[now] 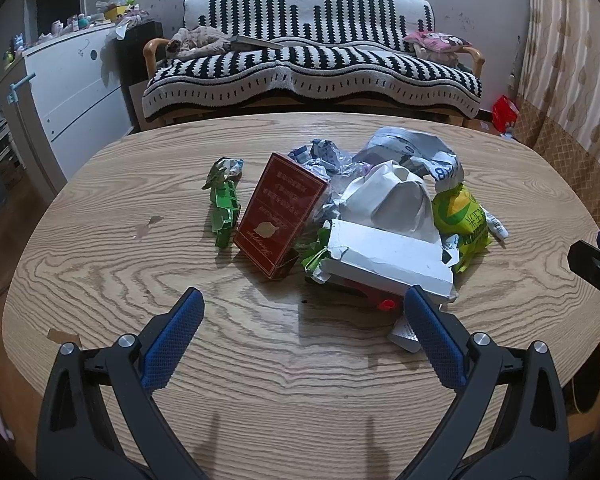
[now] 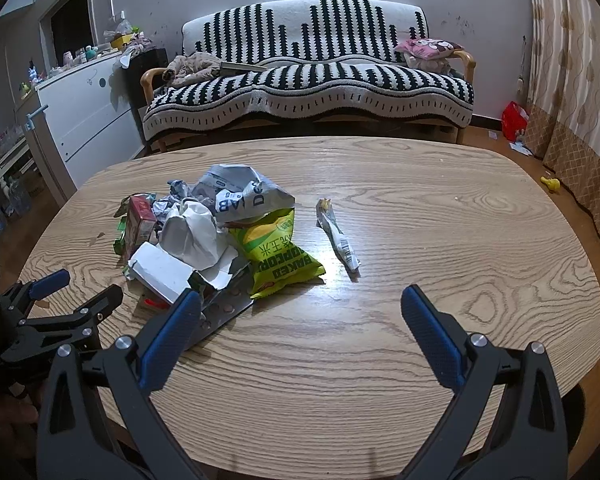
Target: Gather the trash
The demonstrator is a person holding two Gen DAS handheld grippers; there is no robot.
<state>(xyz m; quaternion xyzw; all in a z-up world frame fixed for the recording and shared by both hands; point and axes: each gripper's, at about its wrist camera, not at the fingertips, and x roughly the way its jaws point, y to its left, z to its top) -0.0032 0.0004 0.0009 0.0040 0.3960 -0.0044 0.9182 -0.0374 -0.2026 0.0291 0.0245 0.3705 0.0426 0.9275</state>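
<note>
With the jaws of the left gripper (image 1: pixel 302 300) and right gripper (image 2: pixel 300 300) held apart and empty above the table (image 2: pixel 460 240), the trash pile (image 2: pixel 204 232) is judged light and crushable, and the stiff red box (image 1: pixel 280 208) is best gripped across its narrow sides.

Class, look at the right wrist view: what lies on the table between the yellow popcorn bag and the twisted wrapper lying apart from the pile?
Nothing: between the popcorn bag and the twisted wrapper the right wrist view shows only bare table.
</note>
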